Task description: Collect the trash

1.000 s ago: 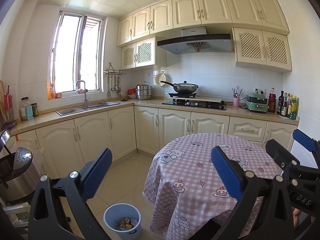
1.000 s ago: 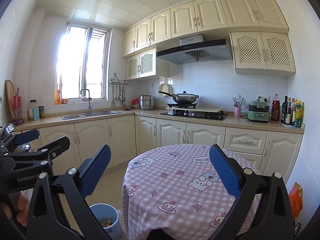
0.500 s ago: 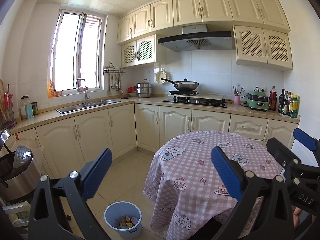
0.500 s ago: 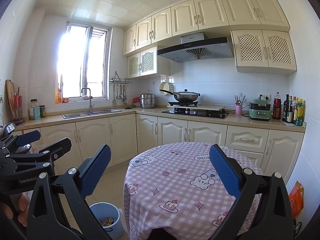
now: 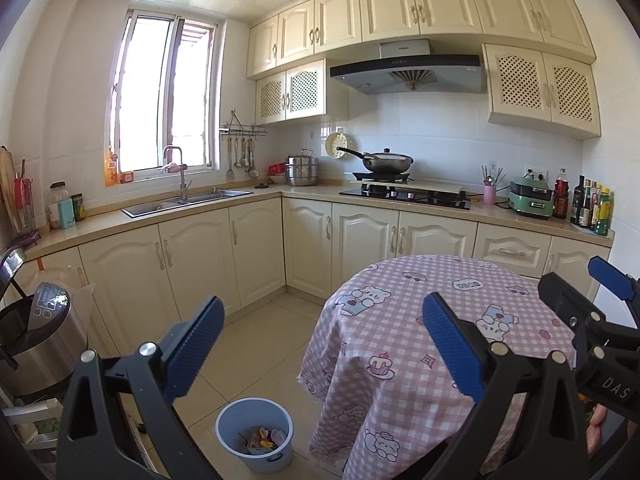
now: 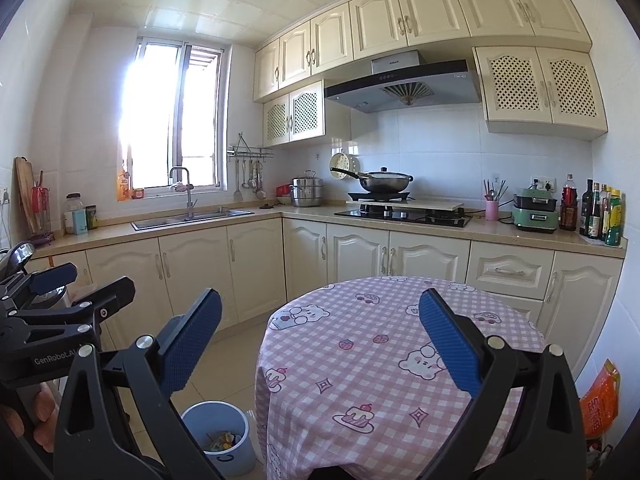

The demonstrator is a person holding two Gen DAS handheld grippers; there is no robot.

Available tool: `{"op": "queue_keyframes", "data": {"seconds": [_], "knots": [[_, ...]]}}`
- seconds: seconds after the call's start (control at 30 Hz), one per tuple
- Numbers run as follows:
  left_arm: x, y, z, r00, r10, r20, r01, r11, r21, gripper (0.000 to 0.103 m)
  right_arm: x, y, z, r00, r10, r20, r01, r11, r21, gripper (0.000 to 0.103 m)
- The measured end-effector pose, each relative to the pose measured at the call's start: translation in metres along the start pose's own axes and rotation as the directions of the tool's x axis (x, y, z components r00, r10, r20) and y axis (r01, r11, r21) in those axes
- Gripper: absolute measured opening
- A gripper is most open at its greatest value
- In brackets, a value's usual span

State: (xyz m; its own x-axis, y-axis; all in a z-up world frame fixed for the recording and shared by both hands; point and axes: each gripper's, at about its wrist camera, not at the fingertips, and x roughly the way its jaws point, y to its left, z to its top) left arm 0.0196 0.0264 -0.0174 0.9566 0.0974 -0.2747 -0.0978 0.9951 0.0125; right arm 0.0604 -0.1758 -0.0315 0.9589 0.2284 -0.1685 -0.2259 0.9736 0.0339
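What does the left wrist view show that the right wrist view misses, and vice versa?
Only the left wrist view shows the steel cooker fully, beside the cabinets. Only the right wrist view shows the orange packet by the right wall. Both show the blue bin holding trash, the checked round table, and open jaws on each gripper.

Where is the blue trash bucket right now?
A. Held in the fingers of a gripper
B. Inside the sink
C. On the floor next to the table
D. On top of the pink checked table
C: the blue trash bucket stands on the tiled floor beside the draped round table, with some scraps already inside, and neither gripper is holding it.
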Motion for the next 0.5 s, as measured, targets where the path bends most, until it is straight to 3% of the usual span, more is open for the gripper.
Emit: {"op": "queue_keyframes", "data": {"seconds": [0.5], "knots": [[0.062,0.006,-0.008,0.993,0.06,-0.105,-0.06,0.998,0.005,0.097,0.069,-0.028,-0.009,0.993,0.054,-0.103,-0.048,0.997,0.057,0.095]]}}
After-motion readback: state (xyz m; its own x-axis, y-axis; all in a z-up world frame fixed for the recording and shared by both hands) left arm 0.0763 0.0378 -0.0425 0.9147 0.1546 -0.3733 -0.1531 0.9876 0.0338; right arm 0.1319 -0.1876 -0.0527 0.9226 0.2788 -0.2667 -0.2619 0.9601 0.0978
